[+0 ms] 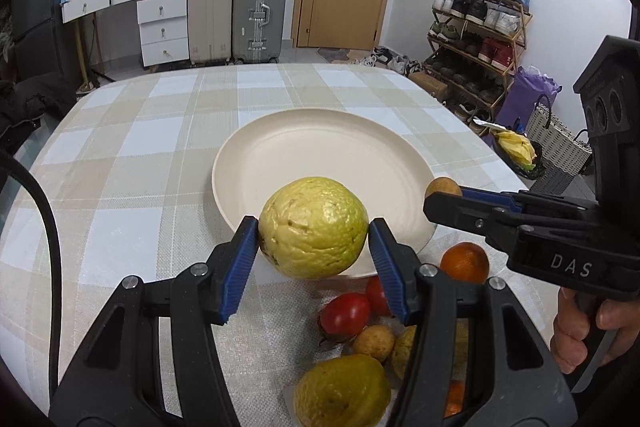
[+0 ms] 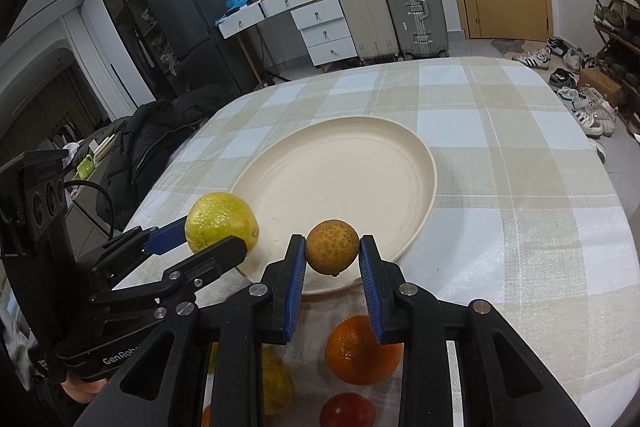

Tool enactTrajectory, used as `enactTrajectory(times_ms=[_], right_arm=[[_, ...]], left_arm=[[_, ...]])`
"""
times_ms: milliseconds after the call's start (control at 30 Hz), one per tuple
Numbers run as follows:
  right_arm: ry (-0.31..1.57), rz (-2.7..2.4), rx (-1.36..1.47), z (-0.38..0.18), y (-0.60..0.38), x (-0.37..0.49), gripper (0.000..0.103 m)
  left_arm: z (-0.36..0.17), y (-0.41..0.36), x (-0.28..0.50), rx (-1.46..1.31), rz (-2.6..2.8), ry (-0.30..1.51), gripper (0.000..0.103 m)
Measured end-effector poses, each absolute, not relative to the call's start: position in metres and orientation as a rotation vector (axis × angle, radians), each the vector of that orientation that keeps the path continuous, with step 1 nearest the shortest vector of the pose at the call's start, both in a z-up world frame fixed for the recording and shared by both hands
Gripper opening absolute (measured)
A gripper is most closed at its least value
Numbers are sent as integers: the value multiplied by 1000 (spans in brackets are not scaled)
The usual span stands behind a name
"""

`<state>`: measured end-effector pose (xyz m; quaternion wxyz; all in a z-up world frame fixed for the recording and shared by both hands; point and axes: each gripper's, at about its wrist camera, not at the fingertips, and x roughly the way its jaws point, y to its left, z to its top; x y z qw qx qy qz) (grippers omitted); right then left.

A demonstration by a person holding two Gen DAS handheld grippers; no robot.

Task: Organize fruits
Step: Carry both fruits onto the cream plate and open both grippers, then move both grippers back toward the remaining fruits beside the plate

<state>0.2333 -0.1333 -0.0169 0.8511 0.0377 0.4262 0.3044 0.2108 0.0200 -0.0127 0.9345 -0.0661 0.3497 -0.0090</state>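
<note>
Cream plate [image 1: 256, 163] lies just ahead of and below both our hand-held grippers: left [image 1: 313, 231] clamps the guava [image 1: 314, 227], right [image 2: 332, 253] pinches the small brown fruit [image 2: 332, 246], nearer its rim.

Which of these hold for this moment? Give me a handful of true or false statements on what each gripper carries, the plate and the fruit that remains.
1. The left gripper holds a large yellow-green fruit. True.
2. The right gripper is empty. False: its jaws are shut on a small brown fruit.
3. The plate already holds several fruits. False: nothing lies on it; both held fruits are only above its near rim.
4. An orange lies on the table on the near side of the plate. True.
5. The tablecloth is plain red. False: it is checked in beige and white.
</note>
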Motion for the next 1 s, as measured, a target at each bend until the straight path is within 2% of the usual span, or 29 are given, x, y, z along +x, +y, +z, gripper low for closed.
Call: enactTrajectory(times_ms=[500,600,667,767,800,833,900,1000], right_arm=[[933,618,82,-29,-132,244,28],[926,612,86,-27,-133,243,40],[913,605,78,-24,-135,241,44],[905,593,72,-20,-141,234,52],[903,584,73,-18,-143,231,61],[899,576,75,-16,-146,228,77],[883,569,75,-12,-153,219,97],[859,540,63,-5,-160,207,103]], left_arm=[[-20,20,225,-124,-13,722,54],[-18,19,224,-111,-8,714,55],[-15,19,220,-101,-5,705,57],[-9,21,211,-87,-2,685,71],[-5,21,205,-82,0,674,77],[-2,21,199,-75,5,661,84],[6,23,187,-76,12,642,88],[13,29,169,-112,9,633,103]])
